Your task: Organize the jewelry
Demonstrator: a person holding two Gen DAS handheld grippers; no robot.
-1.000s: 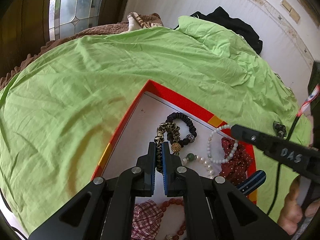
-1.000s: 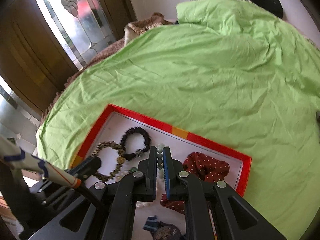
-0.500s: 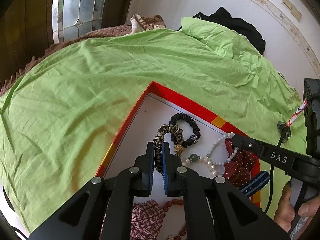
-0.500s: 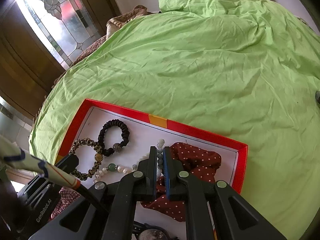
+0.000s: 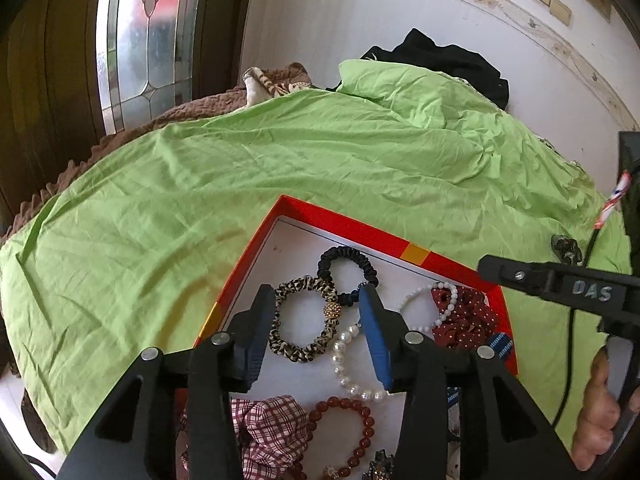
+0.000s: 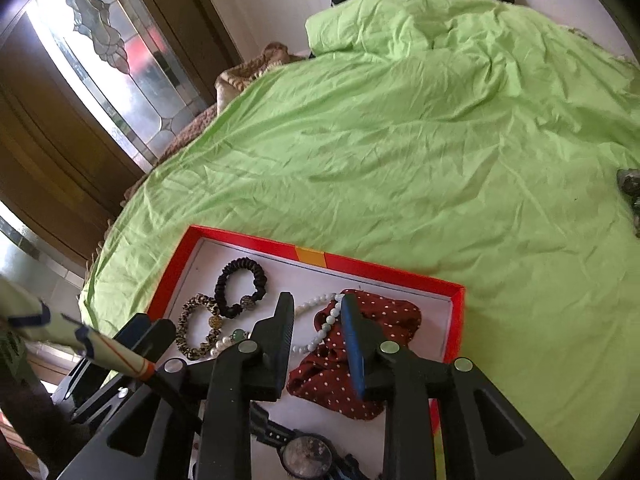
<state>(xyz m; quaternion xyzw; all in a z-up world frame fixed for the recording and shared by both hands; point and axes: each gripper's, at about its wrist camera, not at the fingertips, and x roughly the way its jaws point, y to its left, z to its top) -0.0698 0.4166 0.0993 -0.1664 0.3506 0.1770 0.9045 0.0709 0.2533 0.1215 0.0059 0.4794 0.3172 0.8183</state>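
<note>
A red-rimmed white tray (image 5: 344,222) (image 6: 384,270) lies on the green sheet. In it are a leopard-print scrunchie (image 5: 302,320) (image 6: 198,326), a black scrunchie (image 5: 347,266) (image 6: 240,286), a pearl strand (image 5: 348,364), a pale bead bracelet (image 5: 436,304) (image 6: 320,322), a red dotted scrunchie (image 5: 464,320) (image 6: 356,364) and a red bead bracelet (image 5: 344,432). My left gripper (image 5: 318,300) is open above the leopard scrunchie, empty. My right gripper (image 6: 316,304) is open above the pale bracelet, empty.
A checked scrunchie (image 5: 268,432) and a wristwatch (image 6: 308,454) lie at the tray's near end. A small dark object (image 5: 566,248) (image 6: 630,184) lies on the sheet to the right. Black clothing (image 5: 440,60) is heaped at the far end of the bed.
Both grippers have opened: the left let go of the leopard scrunchie, the right let go of the pale bead bracelet. Both items now lie in the tray. Both cameras rose slightly.
</note>
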